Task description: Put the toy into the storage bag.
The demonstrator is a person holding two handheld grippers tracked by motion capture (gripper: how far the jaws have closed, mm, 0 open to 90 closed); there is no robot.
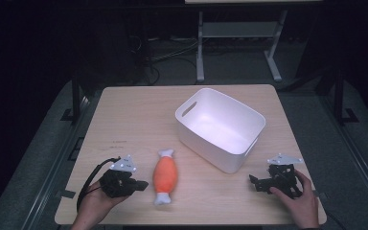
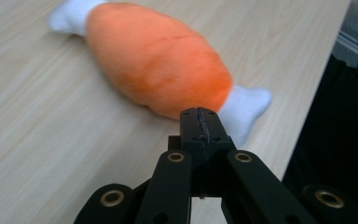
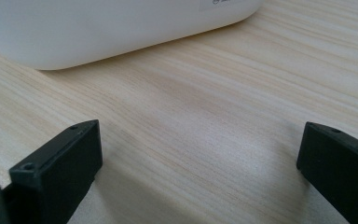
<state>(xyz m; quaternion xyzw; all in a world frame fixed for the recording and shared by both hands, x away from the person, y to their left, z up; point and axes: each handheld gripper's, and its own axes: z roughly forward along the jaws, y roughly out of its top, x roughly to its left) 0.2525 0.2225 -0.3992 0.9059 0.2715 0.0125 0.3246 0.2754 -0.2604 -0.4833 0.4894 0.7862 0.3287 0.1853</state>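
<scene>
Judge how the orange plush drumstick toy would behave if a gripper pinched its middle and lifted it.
The plush toy has fuzzy fabric, so it is probably soft, yielding and not slippery. Its white ends might droop a little. It lies flat on the table, so rolling seems unlikely.

Plush drumstick toy (image 1: 165,176): fat orange body, white bone-shaped knob at each end. Intact, lying flat and lengthwise on the wooden table (image 1: 139,115), one white end toward the near edge, the other toward the far edge. Left of centre, close to the near edge, nothing touching it.
</scene>
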